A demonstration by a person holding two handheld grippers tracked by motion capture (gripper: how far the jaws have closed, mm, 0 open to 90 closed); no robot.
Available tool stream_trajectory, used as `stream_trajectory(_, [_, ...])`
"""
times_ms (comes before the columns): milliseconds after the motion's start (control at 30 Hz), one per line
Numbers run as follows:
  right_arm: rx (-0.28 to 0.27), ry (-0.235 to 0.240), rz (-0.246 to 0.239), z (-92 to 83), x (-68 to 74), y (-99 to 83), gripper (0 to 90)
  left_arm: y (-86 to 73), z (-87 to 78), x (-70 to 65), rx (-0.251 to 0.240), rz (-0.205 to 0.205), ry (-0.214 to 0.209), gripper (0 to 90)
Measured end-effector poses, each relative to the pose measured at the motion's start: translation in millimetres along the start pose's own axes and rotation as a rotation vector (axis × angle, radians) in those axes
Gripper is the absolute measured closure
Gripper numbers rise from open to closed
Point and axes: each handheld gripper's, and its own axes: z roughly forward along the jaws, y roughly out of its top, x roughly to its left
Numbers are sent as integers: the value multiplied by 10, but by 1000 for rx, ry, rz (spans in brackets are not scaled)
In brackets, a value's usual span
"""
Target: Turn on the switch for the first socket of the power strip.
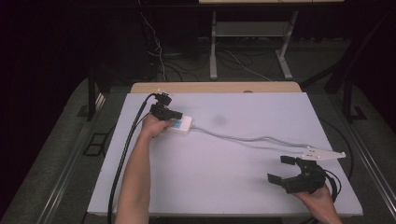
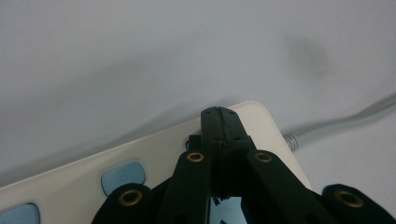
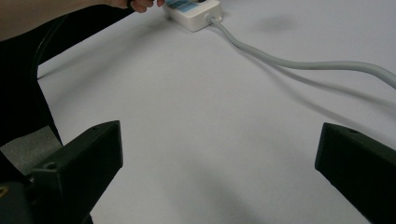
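High view: one white table top (image 1: 224,186), bare across its middle, carries one power strip (image 1: 181,124) at centre left with one cord (image 1: 247,139) running right. The left gripper (image 1: 169,114) rests on the strip.

Left gripper view: jaws pressed together over the strip's end; two blue switches (image 2: 122,176).

Right gripper view: the right gripper (image 3: 219,158), jaws spread over bare surface.

White table top (image 1: 243,186) with power strip (image 1: 181,124) and grey cable (image 1: 252,139)

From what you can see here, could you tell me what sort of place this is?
Probably a lab or recording workspace: a white-covered table, a power strip on it, loose cables on the floor and dark curtains behind.
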Motion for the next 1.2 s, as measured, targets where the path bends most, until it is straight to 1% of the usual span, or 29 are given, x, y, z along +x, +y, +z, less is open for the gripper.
stream_trajectory(67, [-2, 0, 2, -7, 3, 2, 4, 1, 3, -6, -2, 5, 5, 899])
stream_trajectory(100, [-8, -1, 3, -17, 1, 2, 4, -9, -1, -2, -7, -4, 1, 898])
stream_trajectory(133, [-8, -1, 3, -17, 1, 2, 4, -9, -1, -2, -7, -4, 1, 898])
stream_trajectory(167, [-9, -2, 5, -21, -9, -1, 4, -25, 0, 10, -20, -14, -8, 898])
stream_trajectory(200, [-9, -3, 7, -21, -15, -2, 4, -25, 0, 10, -20, -14, -8, 898])
stream_trajectory(233, [-9, -2, 8, -21, -20, -2, 4, -46, 2, 27, -38, -32, -21, 898])
stream_trajectory(267, [-9, -2, 8, -21, -20, -2, 4, -46, 2, 27, -38, -32, -21, 898])
stream_trajectory(300, [-10, -1, 9, -17, -29, -1, 5, -54, 0, 37, -42, -41, -28, 897])
stream_trajectory(467, [-5, -1, 11, -6, -37, 0, 5, -58, 1, 30, -48, -50, -25, 897])
stream_trajectory(500, [-6, -1, 12, -7, -40, -1, 4, -59, 0, 19, -49, -44, -16, 897])
stream_trajectory(533, [-6, -1, 12, -7, -40, -1, 4, -59, 0, 19, -49, -44, -16, 897])
stream_trajectory(567, [-11, -3, 16, -18, -51, -3, 4, -62, 0, -17, -53, -8, 9, 896])
stream_trajectory(600, [-14, -4, 15, -25, -58, -3, 5, -62, 0, -17, -53, -8, 9, 896])
stream_trajectory(633, [-17, -7, 18, -33, -63, -3, 4, -77, 2, -50, -64, 7, 30, 896])
stream_trajectory(733, [-21, -11, 22, -45, -76, -6, 4, -93, -4, -71, -78, 17, 32, 895])
stream_trajectory(767, [-23, -12, 25, -54, -93, -10, 4, -108, -15, -81, -82, 29, 38, 895])
stream_trajectory(800, [-23, -12, 25, -54, -93, -10, 4, -108, -15, -81, -82, 29, 38, 894])
stream_trajectory(833, [-24, -16, 29, -61, -114, -14, 4, -133, -30, -77, -94, 26, 40, 895])
stream_trajectory(933, [-28, -19, 33, -71, -132, -19, 4, -155, -48, -73, -99, 26, 44, 894])
stream_trajectory(1000, [-31, -26, 41, -90, -156, -25, 5, -177, -92, -87, -107, 35, 52, 894])
stream_trajectory(1067, [-32, -29, 43, -95, -164, -28, 4, -185, -113, -93, -115, 33, 50, 894])
stream_trajectory(1100, [-34, -32, 51, -103, -181, -35, 4, -199, -154, -109, -123, 36, 59, 894])
stream_trajectory(1133, [-34, -32, 51, -103, -181, -35, 4, -199, -154, -109, -123, 36, 59, 894])
stream_trajectory(1200, [-35, -35, 58, -106, -202, -41, 5, -215, -225, -128, -125, 47, 59, 894])
